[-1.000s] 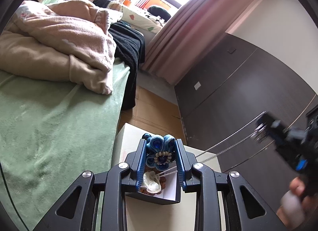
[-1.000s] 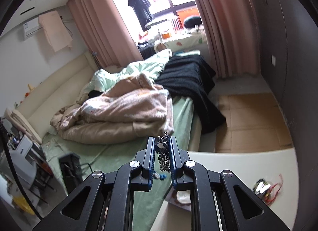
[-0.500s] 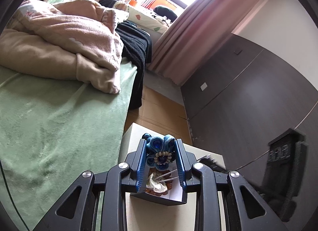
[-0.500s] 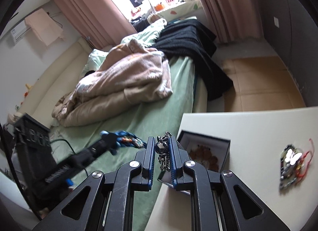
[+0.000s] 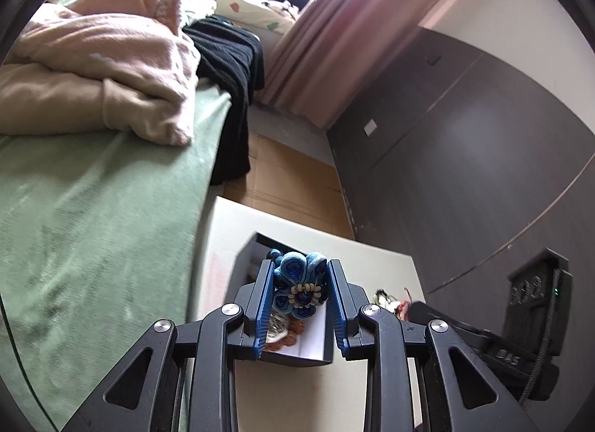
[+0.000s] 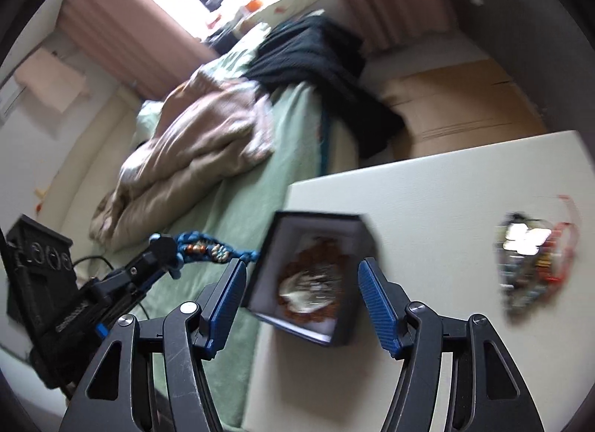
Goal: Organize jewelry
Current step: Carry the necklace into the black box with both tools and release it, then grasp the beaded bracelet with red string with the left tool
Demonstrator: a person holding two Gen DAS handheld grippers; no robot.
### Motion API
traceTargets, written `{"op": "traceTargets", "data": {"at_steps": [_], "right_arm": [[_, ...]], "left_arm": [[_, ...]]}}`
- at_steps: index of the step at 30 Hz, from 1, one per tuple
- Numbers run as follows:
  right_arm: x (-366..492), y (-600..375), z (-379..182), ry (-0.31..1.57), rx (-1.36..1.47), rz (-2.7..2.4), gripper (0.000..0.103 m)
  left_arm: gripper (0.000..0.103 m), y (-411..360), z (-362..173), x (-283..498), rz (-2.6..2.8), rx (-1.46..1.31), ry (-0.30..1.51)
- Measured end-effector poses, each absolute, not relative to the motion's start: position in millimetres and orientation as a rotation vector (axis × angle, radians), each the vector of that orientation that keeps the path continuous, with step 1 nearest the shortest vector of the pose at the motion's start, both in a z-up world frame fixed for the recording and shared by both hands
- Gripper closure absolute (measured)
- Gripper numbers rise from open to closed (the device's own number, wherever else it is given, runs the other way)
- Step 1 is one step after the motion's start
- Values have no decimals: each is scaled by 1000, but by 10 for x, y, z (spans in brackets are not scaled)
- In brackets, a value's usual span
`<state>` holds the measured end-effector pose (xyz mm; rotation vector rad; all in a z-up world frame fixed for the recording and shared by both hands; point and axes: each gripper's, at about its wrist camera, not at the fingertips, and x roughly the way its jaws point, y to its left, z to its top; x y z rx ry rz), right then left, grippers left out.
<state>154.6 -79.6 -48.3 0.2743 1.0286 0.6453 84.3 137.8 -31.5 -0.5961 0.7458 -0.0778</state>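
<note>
1. Left wrist view: our left gripper (image 5: 299, 292) pinches the blue beaded bracelet (image 5: 300, 290) between its fingers, directly above the open jewelry box (image 5: 316, 335).
2. Right wrist view: our right gripper (image 6: 302, 303) gapes wide, holding nothing; the jewelry box (image 6: 316, 279) sits between its fingers, the bracelet (image 6: 208, 250) off left.

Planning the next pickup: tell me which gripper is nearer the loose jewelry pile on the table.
Right. The right gripper hangs open over the box, beside the pile; the left gripper is beyond the box.

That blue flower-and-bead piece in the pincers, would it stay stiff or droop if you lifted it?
The blue beaded piece probably droops: in the right wrist view it trails from the left gripper as a braided cord. It looks like soft, light fabric, so it likely won't roll or slip easily.
</note>
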Motion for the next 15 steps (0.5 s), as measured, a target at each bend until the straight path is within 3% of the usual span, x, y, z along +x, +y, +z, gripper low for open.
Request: {"op": "traceTargets", "data": {"at_steps": [3, 5, 7, 8, 15], "right_arm": [[1478, -1135, -464, 1017, 313, 600, 39], [1434, -1354, -488, 1017, 340, 560, 39], [1379, -1586, -515, 1017, 369, 516, 39], [1366, -1676, -529, 1017, 384, 501, 39], [1218, -2078, -517, 1010, 439, 451, 39]], "left_arm": [[74, 1254, -339, 890, -92, -579, 767], [66, 1187, -388, 936, -77, -574, 801], [42, 1146, -483, 993, -69, -580, 846], [39, 1142, -522, 1009, -56, -579, 862], [39, 1057, -512, 954, 11, -565, 843]]}}
